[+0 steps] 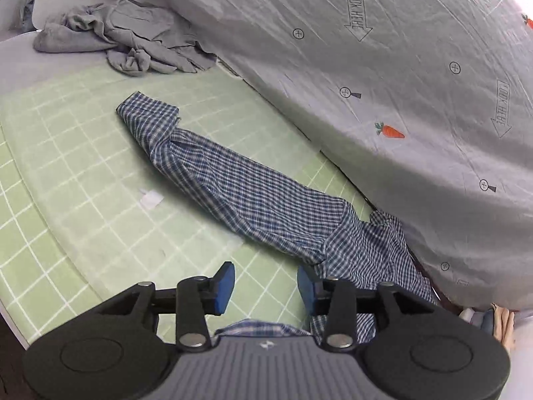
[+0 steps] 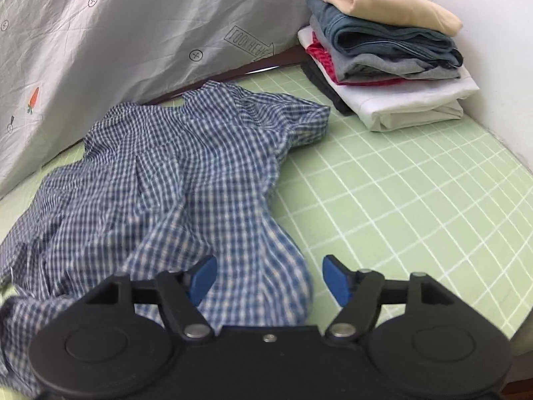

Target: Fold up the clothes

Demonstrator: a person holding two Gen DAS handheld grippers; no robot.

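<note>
The blue and white checked shirt (image 1: 253, 196) lies on the green mat (image 1: 73, 180) with white grid lines, and everything here is told from that shirt. In the left camera view the left gripper (image 1: 266, 286) hangs just in front of the shirt, with one long sleeve stretching away from it across the mat. The gripper's right blue pad sits at the edge of the shirt cloth, and a bit of the shirt peeks out under the gripper body. In the right camera view the right gripper (image 2: 269, 280) is over the near end of the shirt (image 2: 173, 180), with its left blue pad above the cloth and its right pad above bare mat (image 2: 416, 206). The shirt is thin, soft and full of wrinkles, bunched up in lumps. Both grippers are black with blue pads, and both are spread wide with nothing held between the pads. Behind the shirt hangs a gray sheet (image 1: 383, 66) with little carrots and arrows printed on it. Past the far end of the sleeve sits a messy pile of gray clothes (image 1: 126, 40). To the right of the shirt, by the white wall, stands a neat stack of folded clothes (image 2: 386, 53), tan on top, then blue, gray, red and white.
</note>
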